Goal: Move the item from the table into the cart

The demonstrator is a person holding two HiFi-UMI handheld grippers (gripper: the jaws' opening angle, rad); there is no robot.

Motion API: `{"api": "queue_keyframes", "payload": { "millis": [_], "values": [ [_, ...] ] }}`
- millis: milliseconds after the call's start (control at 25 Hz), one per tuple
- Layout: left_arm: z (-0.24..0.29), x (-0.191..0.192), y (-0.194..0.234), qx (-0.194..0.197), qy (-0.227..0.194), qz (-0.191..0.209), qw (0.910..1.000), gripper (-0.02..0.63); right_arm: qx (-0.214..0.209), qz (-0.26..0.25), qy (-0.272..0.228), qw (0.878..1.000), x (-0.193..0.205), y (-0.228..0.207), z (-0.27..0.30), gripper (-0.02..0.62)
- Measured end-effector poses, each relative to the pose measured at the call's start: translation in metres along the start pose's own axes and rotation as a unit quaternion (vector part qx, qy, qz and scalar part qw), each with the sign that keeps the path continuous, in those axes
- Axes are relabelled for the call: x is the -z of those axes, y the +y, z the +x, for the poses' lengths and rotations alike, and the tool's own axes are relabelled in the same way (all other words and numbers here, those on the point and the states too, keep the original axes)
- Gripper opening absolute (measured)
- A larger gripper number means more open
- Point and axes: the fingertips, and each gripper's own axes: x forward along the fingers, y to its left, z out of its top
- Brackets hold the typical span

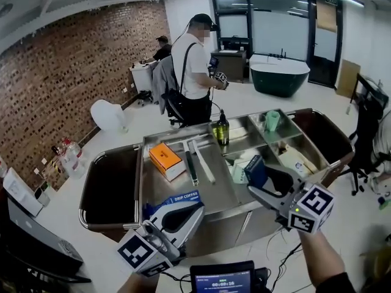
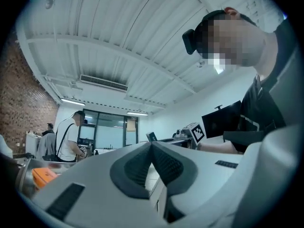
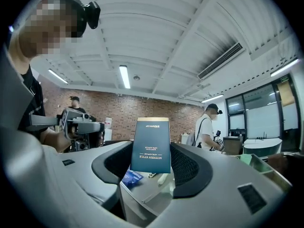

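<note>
a red brick wall (image 1: 73, 72) is seen along the left of the room, and a dark green bathtub (image 1: 279, 73) at the back. a long stainless steel bench (image 1: 214, 185) is set in the middle, with open compartments in its right part and a dark brown tray (image 1: 110, 188) fitted at its left end. a person in a white t-shirt (image 1: 192, 66) is seen standing behind the bench.

the left gripper (image 1: 197, 207) is held low at the near edge of the bench, just above a blue box printed "drip coffee" (image 1: 174, 201); its fingers are pressed together, with nothing between them. the right gripper (image 3: 151, 147) is held off the bench, in front of the compartments in the head view. its fingers are clamped on the two sides of a dark blue rectangular box with a gold edge (image 3: 151, 144), which is held upright and clear of the bench.

an orange flat box (image 1: 166, 159) is laid on the bench top, with two long pale sticks (image 1: 201, 160) just beside it. a dark pump bottle (image 1: 222, 130) is stood upright at the far edge, and a pale green roll (image 1: 272, 121) is placed in a far compartment.
</note>
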Motion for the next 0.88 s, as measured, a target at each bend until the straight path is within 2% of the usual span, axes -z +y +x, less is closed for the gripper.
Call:
{"api": "queue_keyframes", "payload": {
  "millis": [240, 520, 600, 680, 880],
  "values": [
    [0.019, 0.005, 0.028, 0.036, 0.003, -0.007, 0.9993, -0.005, 0.023, 0.02, 0.048, 0.998, 0.008, -0.044, 0.03, 0.233],
    [0.065, 0.014, 0.05, 0.047, 0.012, -0.005, 0.9988, -0.005, 0.047, 0.023, 0.121, 0.991, 0.03, -0.128, 0.05, 0.233],
    [0.081, 0.012, 0.054, 0.044, 0.011, 0.005, 0.9989, -0.005, 0.039, 0.048, 0.144, 0.988, 0.04, -0.146, 0.056, 0.233],
    [0.094, 0.012, 0.059, 0.043, 0.008, 0.007, 0.999, -0.005, 0.027, 0.097, 0.161, 0.982, 0.055, -0.16, 0.062, 0.233],
    [0.111, 0.027, 0.067, 0.059, 0.016, 0.001, 0.9981, -0.005, 0.034, 0.162, 0.233, 0.958, 0.108, -0.185, 0.076, 0.233]
  ]
}}
